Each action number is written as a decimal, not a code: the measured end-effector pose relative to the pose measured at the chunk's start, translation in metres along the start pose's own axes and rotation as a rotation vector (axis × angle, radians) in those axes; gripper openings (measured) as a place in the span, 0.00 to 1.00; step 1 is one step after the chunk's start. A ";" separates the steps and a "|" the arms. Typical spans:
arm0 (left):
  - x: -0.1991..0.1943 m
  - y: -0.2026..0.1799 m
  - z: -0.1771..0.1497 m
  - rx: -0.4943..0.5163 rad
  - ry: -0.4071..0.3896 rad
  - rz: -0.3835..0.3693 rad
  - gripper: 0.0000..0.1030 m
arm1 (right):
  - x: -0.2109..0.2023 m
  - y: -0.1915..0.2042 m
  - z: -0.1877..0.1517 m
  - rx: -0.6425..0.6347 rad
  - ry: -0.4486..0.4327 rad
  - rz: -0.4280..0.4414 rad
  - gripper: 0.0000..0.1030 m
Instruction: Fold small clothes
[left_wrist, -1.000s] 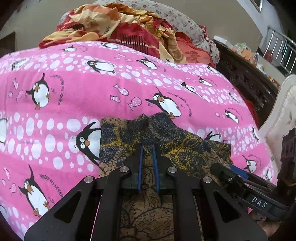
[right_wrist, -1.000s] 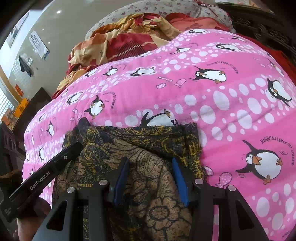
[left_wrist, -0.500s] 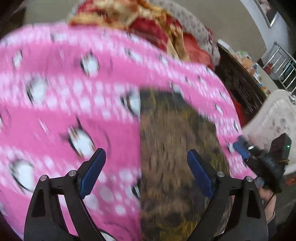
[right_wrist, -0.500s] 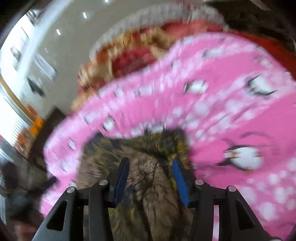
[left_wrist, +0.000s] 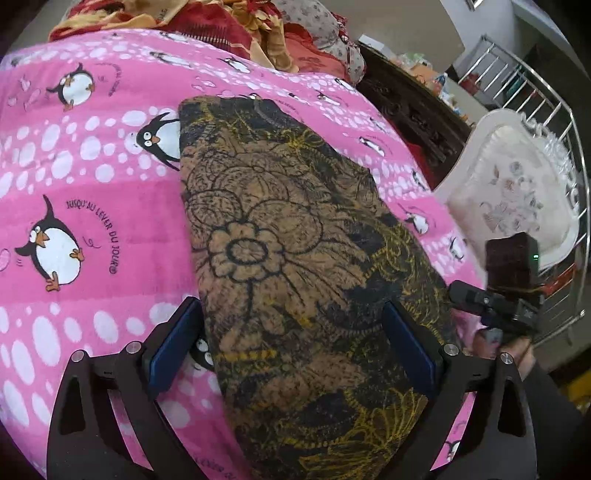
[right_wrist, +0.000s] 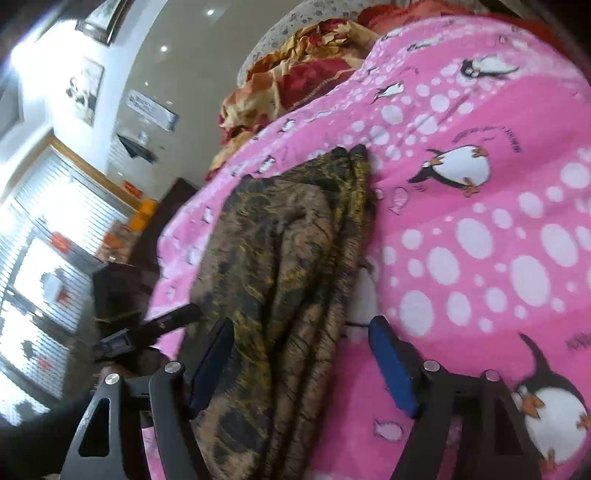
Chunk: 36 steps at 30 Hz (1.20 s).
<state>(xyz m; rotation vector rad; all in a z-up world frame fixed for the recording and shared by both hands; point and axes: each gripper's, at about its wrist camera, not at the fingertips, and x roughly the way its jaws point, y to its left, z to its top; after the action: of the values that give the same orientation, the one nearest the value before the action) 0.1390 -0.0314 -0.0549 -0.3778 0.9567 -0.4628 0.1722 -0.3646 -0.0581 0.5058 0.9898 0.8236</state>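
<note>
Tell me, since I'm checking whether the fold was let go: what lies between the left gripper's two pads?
The brown patterned garment lies flat on the pink penguin blanket between the left gripper's pads, which have just been opening and stand clear of it, in the left wrist view.

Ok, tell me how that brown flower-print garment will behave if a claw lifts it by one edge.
The brown flower-print garment will probably sag: it lies in soft ridges in the right wrist view. It looks thin, so likely light. Its folded layers may slide apart, since nothing pins them on the pink penguin blanket.

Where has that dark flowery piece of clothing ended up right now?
The brown floral garment lies flat on the pink penguin blanket in both wrist views, between the wide-open jaws of each gripper, with the red-and-gold bedding heaped beyond it.
</note>
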 end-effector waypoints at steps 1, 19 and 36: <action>-0.002 0.004 0.000 -0.013 -0.008 -0.015 0.94 | 0.007 -0.001 0.005 -0.010 0.012 0.018 0.71; -0.007 0.027 -0.003 -0.069 -0.113 -0.059 0.54 | 0.055 -0.014 0.042 -0.036 0.054 0.050 0.31; -0.016 0.028 -0.001 -0.163 -0.134 -0.087 0.20 | 0.059 -0.003 0.044 -0.014 0.055 -0.028 0.31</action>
<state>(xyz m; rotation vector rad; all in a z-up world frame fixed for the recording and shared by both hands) 0.1363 0.0010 -0.0585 -0.5929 0.8524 -0.4340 0.2295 -0.3196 -0.0700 0.4589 1.0389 0.8225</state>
